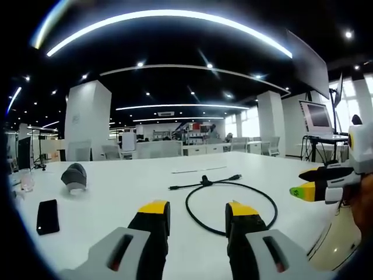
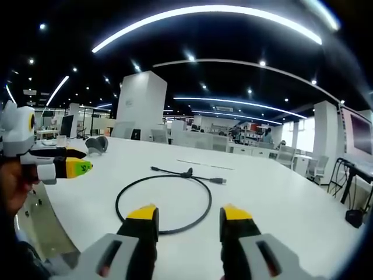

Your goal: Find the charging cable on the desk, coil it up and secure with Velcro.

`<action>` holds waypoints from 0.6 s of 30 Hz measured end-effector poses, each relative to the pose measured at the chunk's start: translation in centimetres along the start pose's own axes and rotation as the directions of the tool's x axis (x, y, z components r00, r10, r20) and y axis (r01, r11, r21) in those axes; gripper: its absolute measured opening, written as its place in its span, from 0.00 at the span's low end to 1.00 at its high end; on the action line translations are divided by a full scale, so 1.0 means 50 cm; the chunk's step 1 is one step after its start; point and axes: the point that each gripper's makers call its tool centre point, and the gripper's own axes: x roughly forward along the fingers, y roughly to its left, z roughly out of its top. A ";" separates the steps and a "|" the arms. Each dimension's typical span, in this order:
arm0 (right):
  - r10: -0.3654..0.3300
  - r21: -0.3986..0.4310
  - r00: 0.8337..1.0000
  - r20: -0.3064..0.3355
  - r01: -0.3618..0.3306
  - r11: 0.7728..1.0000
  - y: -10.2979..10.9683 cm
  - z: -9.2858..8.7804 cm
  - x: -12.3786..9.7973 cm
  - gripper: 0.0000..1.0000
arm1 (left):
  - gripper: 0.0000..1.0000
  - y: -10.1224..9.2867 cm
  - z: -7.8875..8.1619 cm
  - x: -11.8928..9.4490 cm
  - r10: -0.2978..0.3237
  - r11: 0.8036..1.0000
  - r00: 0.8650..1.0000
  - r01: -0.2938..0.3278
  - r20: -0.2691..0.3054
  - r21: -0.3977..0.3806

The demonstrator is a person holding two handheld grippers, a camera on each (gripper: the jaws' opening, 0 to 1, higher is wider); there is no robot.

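A black charging cable [image 1: 233, 189] [image 2: 166, 189] lies on the white desk [image 1: 128, 186] [image 2: 274, 198] in one loose loop, its two plug ends crossing at the far side near a small black strap. My left gripper [image 1: 192, 211] hovers open just short of the loop, nothing between its yellow-tipped jaws. Open and empty too, my right gripper [image 2: 182, 216] sits at the loop's near edge. Each gripper appears in the other's view: the right one [image 1: 312, 184] at the right edge, the left one [image 2: 64, 163] at the left edge, their jaws close together there.
A black phone [image 1: 46, 216] lies at the desk's near left. A grey rounded object [image 1: 74, 176] [image 2: 96, 143] sits farther back, with a clear cup [image 1: 26, 181] beside the left edge. A thin white strip [image 1: 198, 170] lies beyond the cable. Monitors and chairs stand behind.
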 end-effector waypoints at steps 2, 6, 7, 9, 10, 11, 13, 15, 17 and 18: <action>0.001 0.002 1.000 0.003 -0.001 1.000 -0.001 0.001 -0.001 0.43 | 0.38 0.000 0.002 0.001 -0.001 1.000 1.000 0.001 0.000 0.001; 0.003 0.006 1.000 0.009 -0.003 1.000 -0.001 0.004 -0.003 0.43 | 0.38 -0.002 0.003 0.000 -0.002 1.000 1.000 0.002 0.002 0.004; 0.001 0.005 1.000 0.009 -0.001 1.000 -0.002 0.004 -0.003 0.43 | 0.38 -0.001 0.004 0.000 -0.001 1.000 1.000 0.001 0.003 0.004; -0.001 0.006 1.000 0.009 0.001 1.000 -0.003 0.004 -0.003 0.43 | 0.38 0.000 0.006 0.001 -0.001 1.000 1.000 0.001 0.004 0.004; -0.001 0.007 1.000 0.009 0.001 1.000 -0.003 0.004 -0.003 0.43 | 0.38 0.001 0.007 0.001 -0.001 1.000 1.000 0.001 0.004 0.004; -0.002 0.007 1.000 0.010 0.002 1.000 -0.003 0.003 -0.003 0.43 | 0.38 0.002 0.009 0.001 -0.001 1.000 1.000 0.001 0.007 0.006; -0.002 0.004 1.000 0.008 0.002 1.000 -0.001 0.003 -0.003 0.43 | 0.38 0.003 0.010 0.001 0.000 1.000 1.000 0.000 0.008 0.007; -0.002 0.002 1.000 0.007 0.001 1.000 0.000 0.003 -0.003 0.43 | 0.38 0.004 0.010 0.002 -0.001 1.000 1.000 0.001 0.009 0.007; 0.001 0.001 1.000 0.008 -0.001 1.000 0.002 0.003 -0.003 0.43 | 0.38 0.004 0.009 0.002 -0.001 1.000 1.000 0.001 0.007 0.007; 0.001 0.001 1.000 0.008 -0.001 1.000 0.002 0.003 -0.003 0.43 | 0.38 0.005 0.008 0.002 -0.001 1.000 1.000 0.001 0.006 0.007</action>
